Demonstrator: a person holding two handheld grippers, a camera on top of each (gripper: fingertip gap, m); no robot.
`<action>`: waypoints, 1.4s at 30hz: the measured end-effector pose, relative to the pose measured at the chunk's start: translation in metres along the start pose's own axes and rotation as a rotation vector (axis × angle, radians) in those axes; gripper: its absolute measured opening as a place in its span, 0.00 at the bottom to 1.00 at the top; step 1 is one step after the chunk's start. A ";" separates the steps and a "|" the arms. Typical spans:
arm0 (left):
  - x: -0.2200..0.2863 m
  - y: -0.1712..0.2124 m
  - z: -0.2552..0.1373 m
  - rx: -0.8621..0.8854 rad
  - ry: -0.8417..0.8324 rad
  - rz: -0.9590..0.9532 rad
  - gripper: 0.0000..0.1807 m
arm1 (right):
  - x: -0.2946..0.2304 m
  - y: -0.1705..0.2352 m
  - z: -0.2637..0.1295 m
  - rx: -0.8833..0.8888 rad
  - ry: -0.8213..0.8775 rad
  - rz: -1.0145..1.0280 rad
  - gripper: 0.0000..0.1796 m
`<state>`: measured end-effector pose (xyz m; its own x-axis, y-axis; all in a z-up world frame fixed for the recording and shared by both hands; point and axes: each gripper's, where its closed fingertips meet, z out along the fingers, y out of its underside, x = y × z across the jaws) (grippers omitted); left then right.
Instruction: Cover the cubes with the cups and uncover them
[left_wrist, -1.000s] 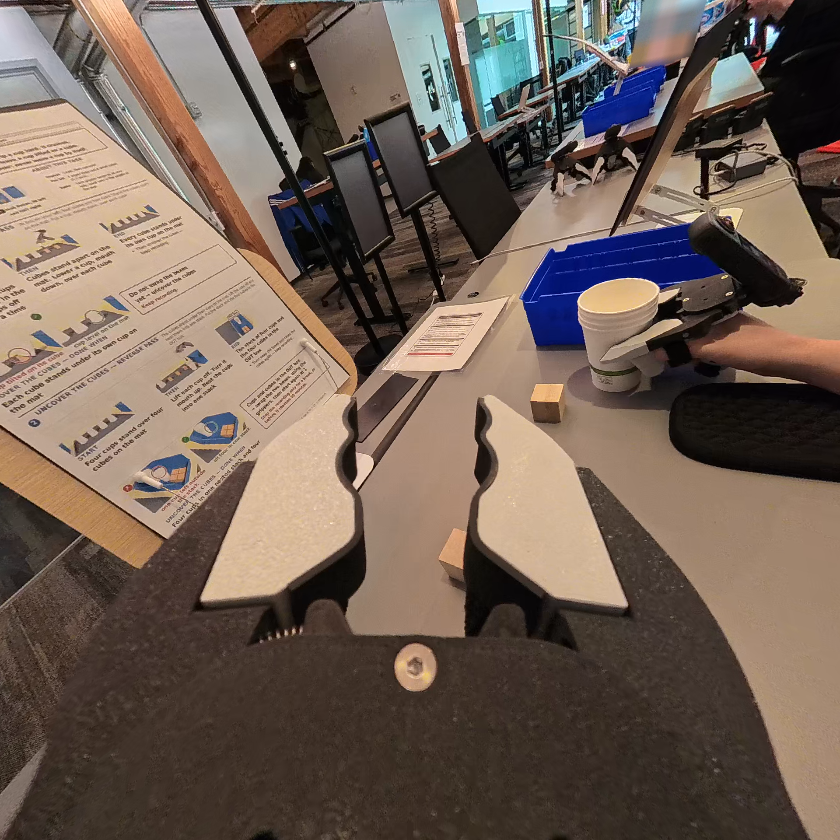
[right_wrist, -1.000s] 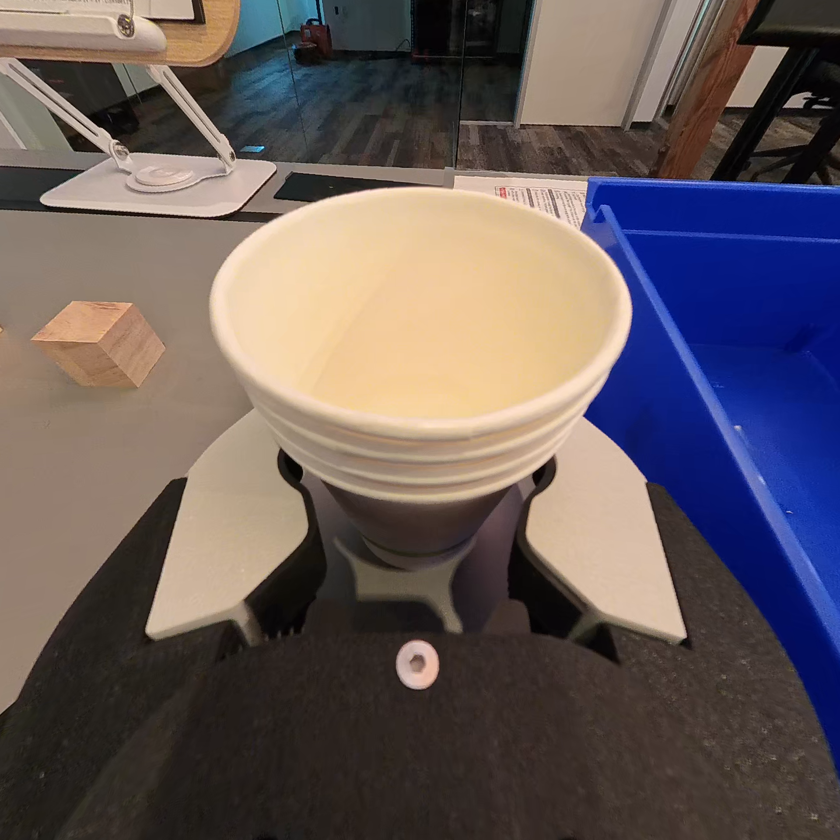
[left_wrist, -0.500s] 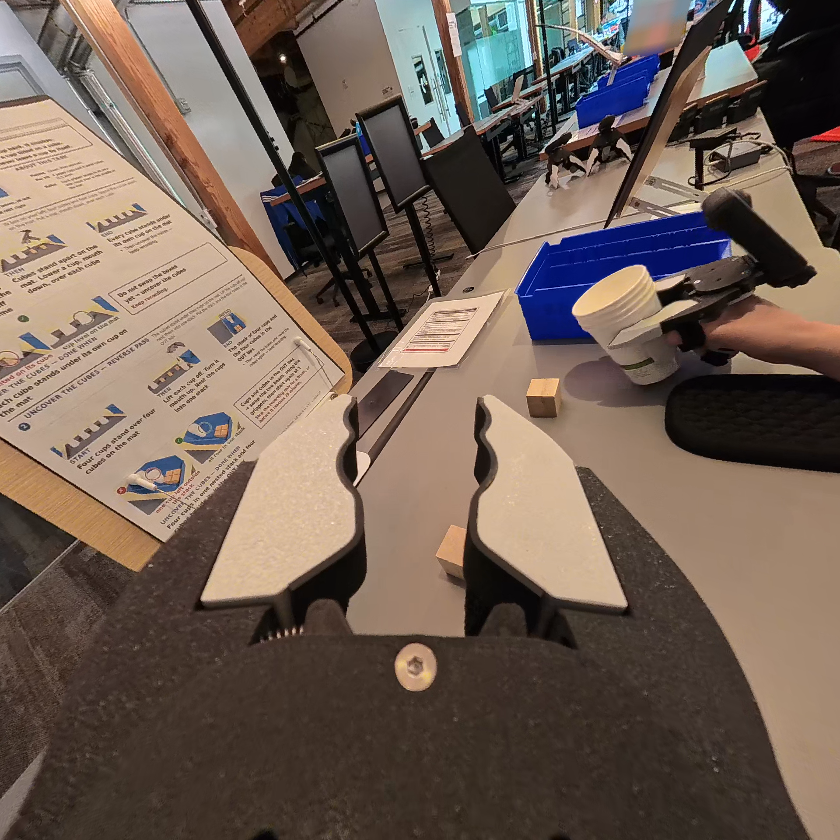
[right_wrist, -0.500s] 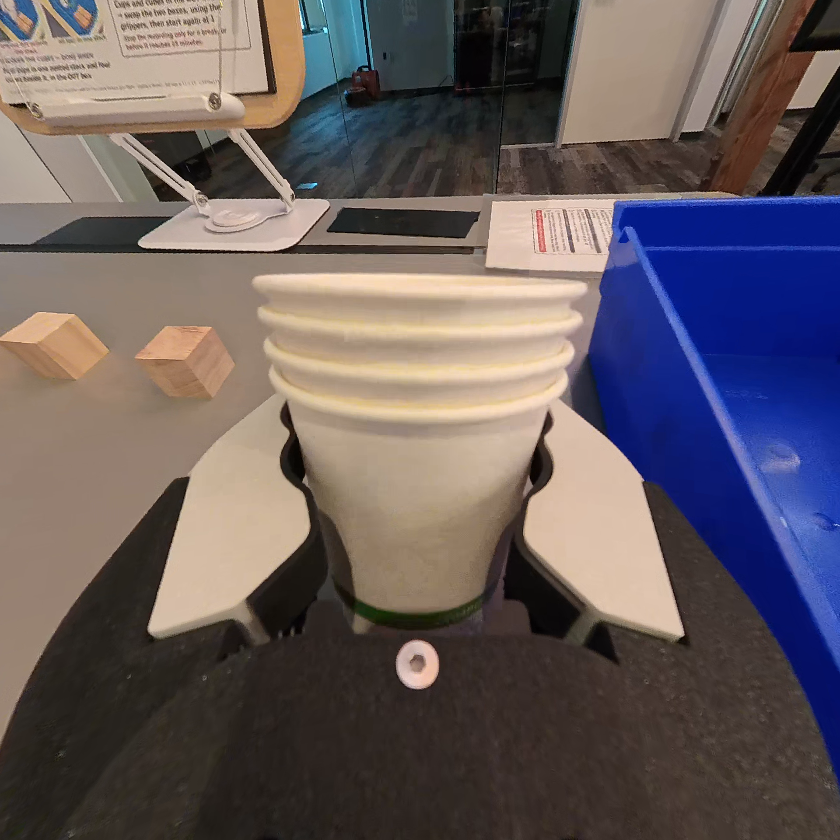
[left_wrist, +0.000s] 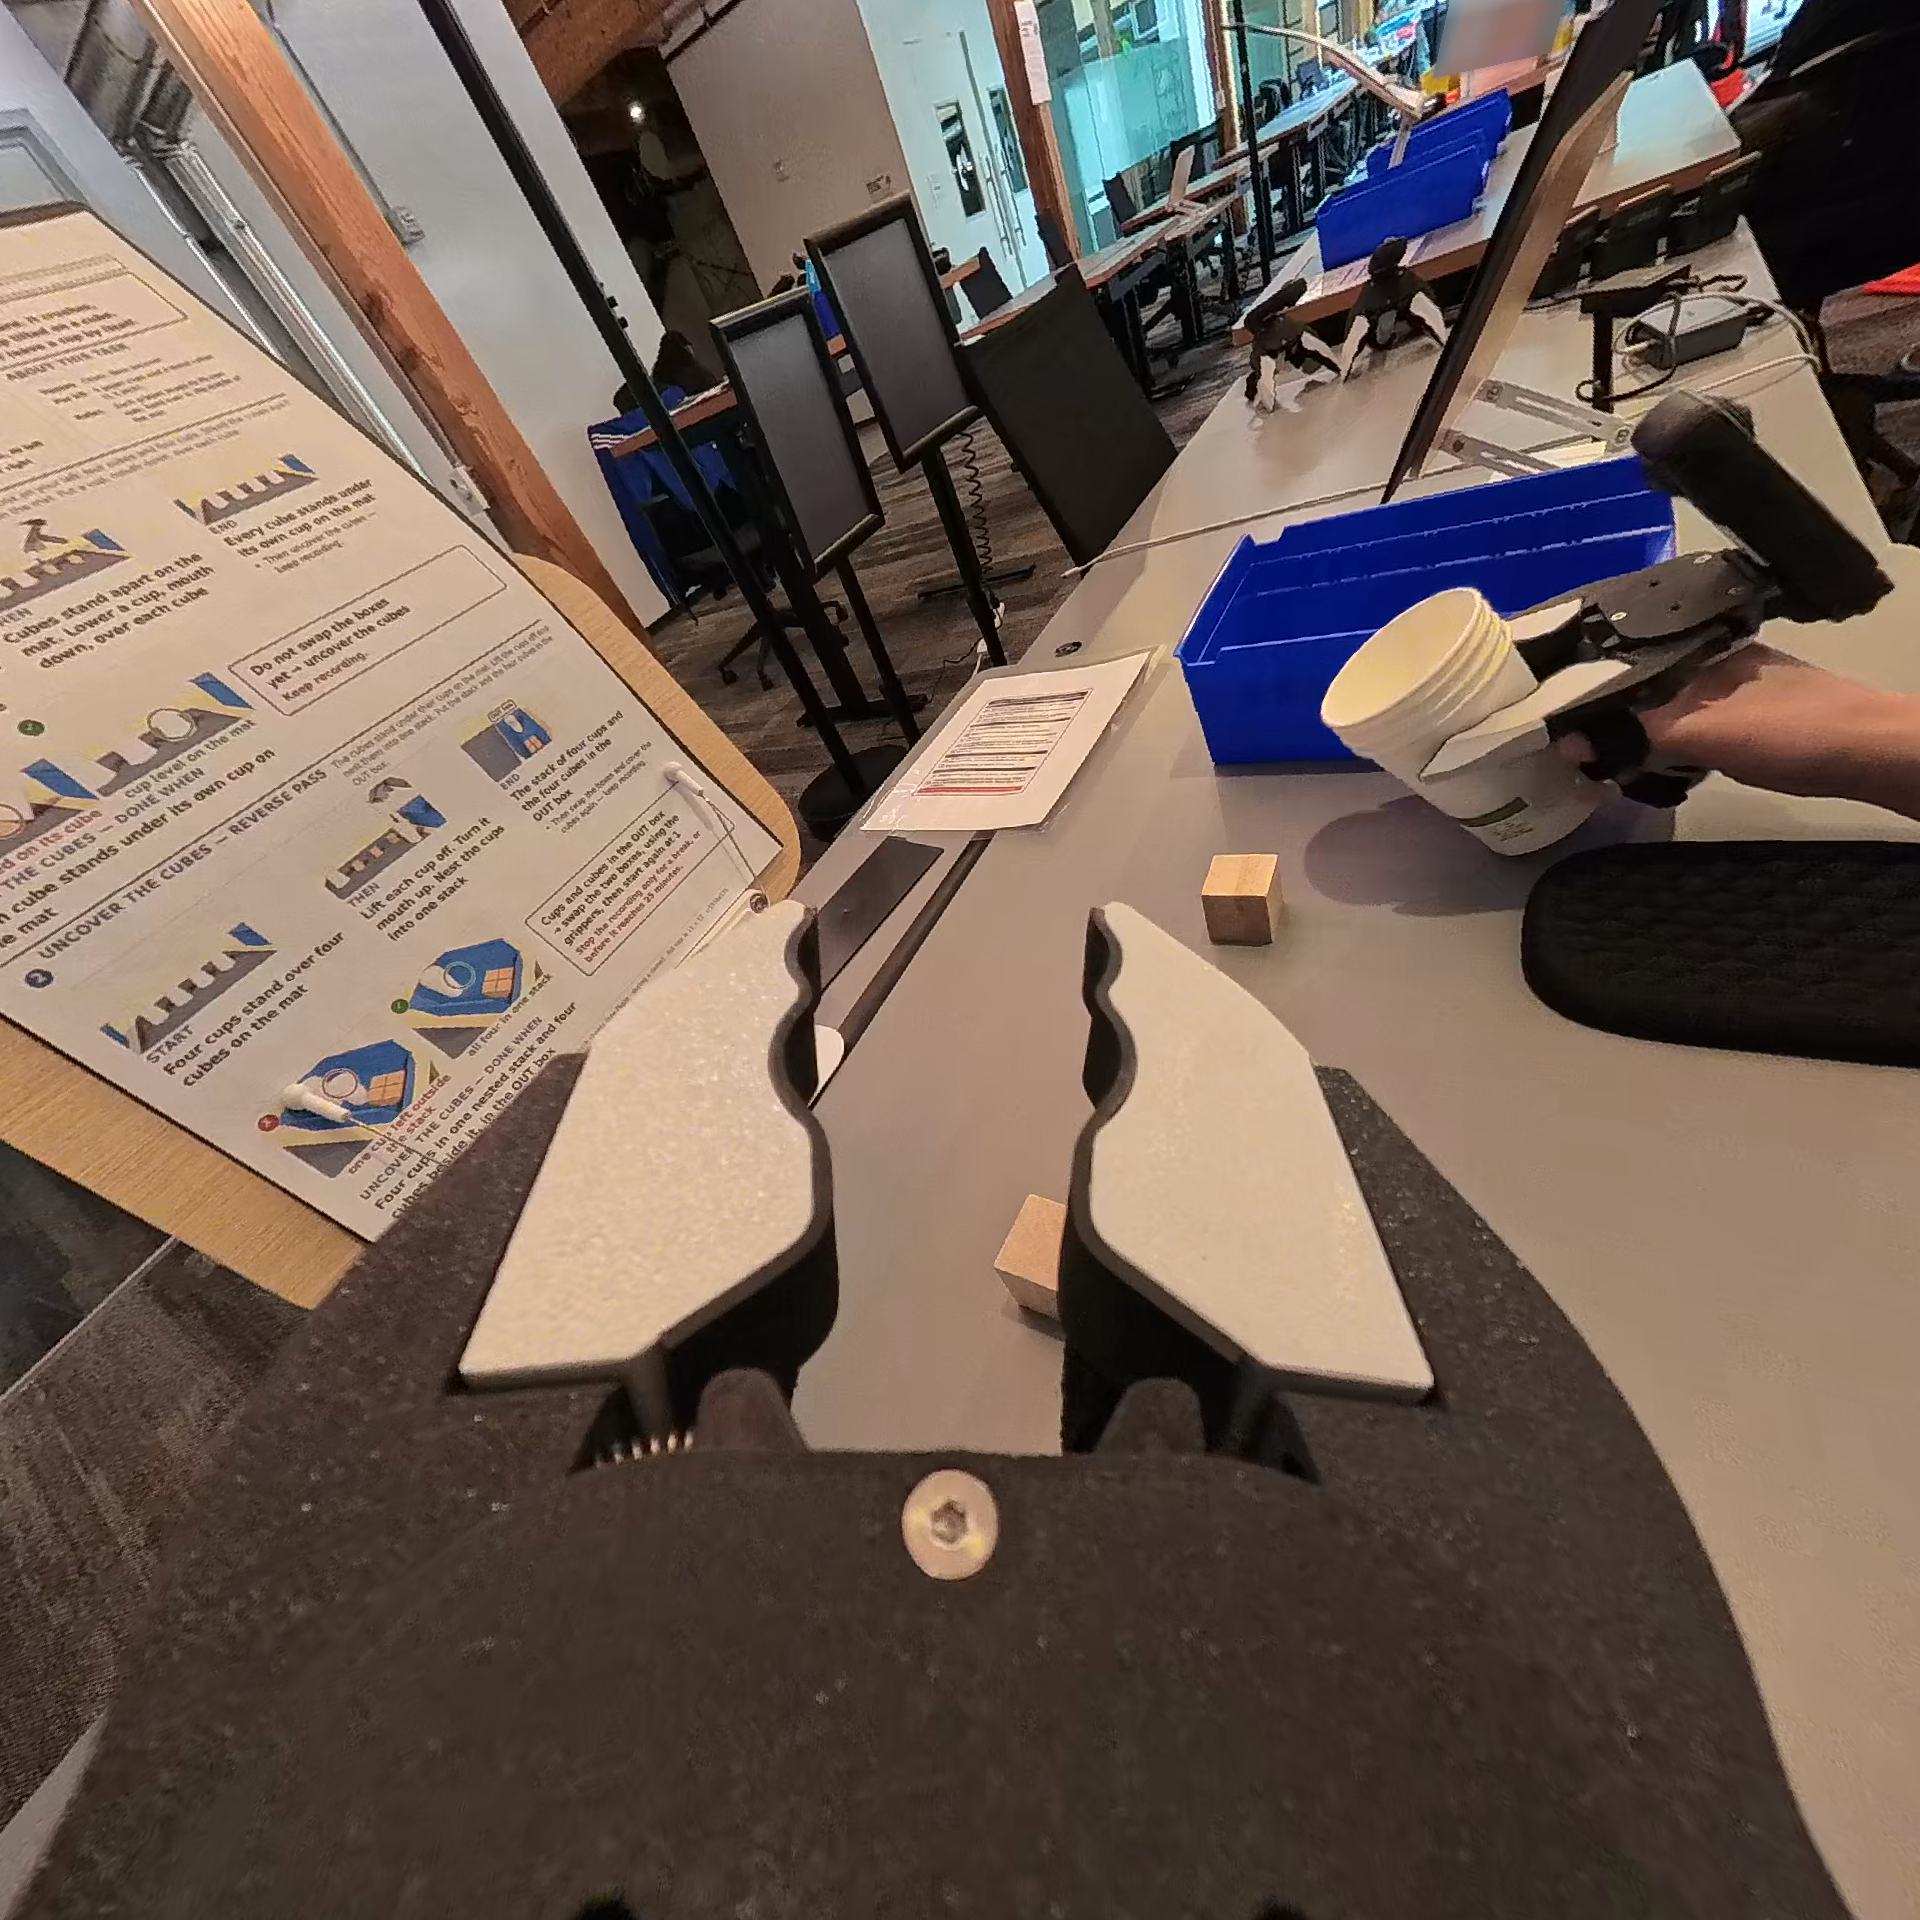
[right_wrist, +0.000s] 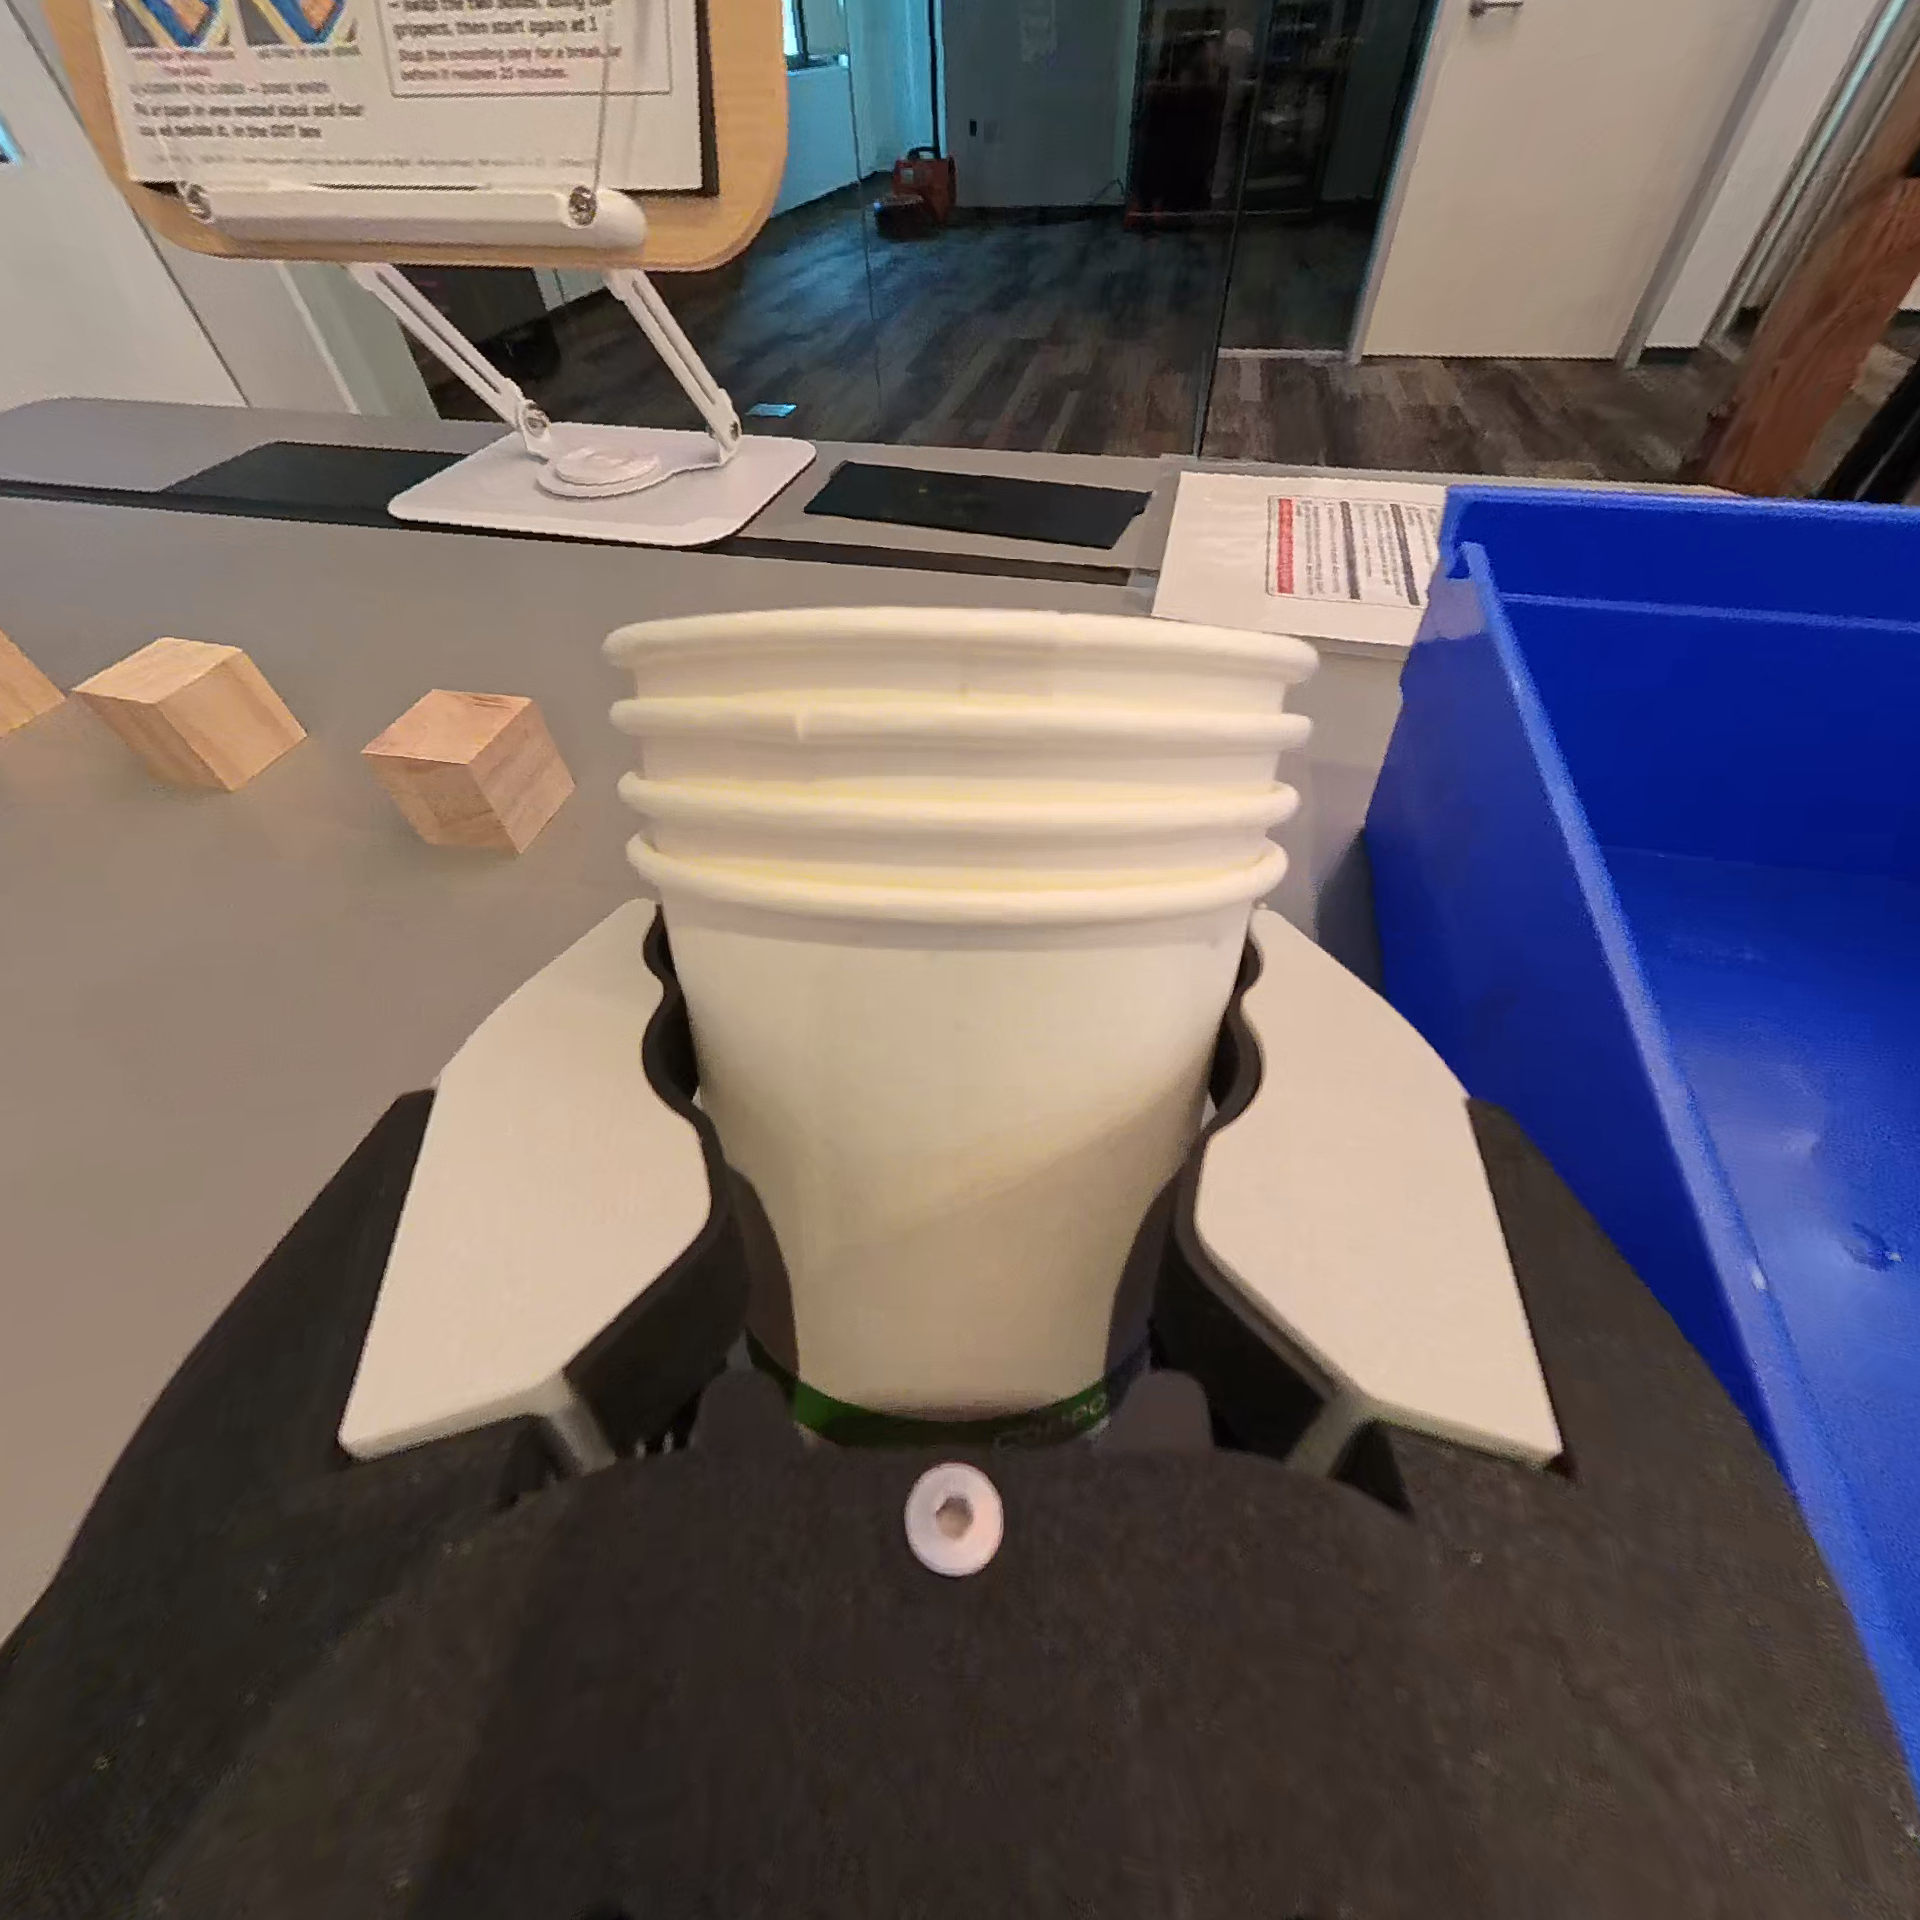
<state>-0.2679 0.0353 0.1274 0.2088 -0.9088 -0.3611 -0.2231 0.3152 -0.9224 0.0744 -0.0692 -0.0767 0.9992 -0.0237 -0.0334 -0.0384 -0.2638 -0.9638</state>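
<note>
Cups (right_wrist: 951, 935) — four white paper ones nested into a single stack — sit clamped between the fingers of your right gripper (right_wrist: 951, 1049), which presses on the lowest cup's wall from both sides. In the left wrist view the same stack (left_wrist: 1455, 727) is tilted with its mouths toward the desk's far edge and held off the surface, above its own shadow, just in front of the blue bin (left_wrist: 1382, 613). Your hand (left_wrist: 1756, 727) grips the tool behind it.

Your left gripper (left_wrist: 951, 1081) is spread wide with nothing between its fingers; it hangs over the grey desk (left_wrist: 1558, 1247) near the far edge. One wooden cube (left_wrist: 1029, 1262) lies on the desk just beside the right finger's inner edge, partly hidden by it. A second cube (left_wrist: 1240, 898) lies farther along, between that gripper and the cups, well apart from both.

In the right wrist view two cubes (right_wrist: 470, 769) (right_wrist: 189, 711) lie side by side left of the stack, apart from each other, and the corner of another shows at the picture's left border. The blue bin (right_wrist: 1662, 831) stands to the right — close to the cups. A black mat (left_wrist: 1735, 945) lies near the desk's front edge below your right hand. An instruction board (left_wrist: 260, 779) on a white stand (right_wrist: 603, 483) and a printed sheet (right_wrist: 1299, 561) occupy the far edge.
</note>
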 end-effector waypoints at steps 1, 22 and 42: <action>0.000 0.000 0.001 -0.003 0.001 0.001 0.27 | -0.001 0.000 0.002 0.002 -0.011 -0.010 0.55; 0.003 0.002 0.002 -0.016 0.006 0.014 0.26 | 0.002 0.019 -0.031 -0.008 0.049 -0.058 0.55; 0.007 0.003 0.005 -0.028 0.010 0.020 0.26 | 0.002 0.020 -0.050 0.079 0.004 0.007 0.46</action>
<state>-0.2626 0.0315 0.1213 0.1944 -0.9054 -0.3775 -0.2534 0.3254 -0.9110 0.0749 -0.1227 -0.0832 0.9988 -0.0287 -0.0395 -0.0442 -0.1869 -0.9814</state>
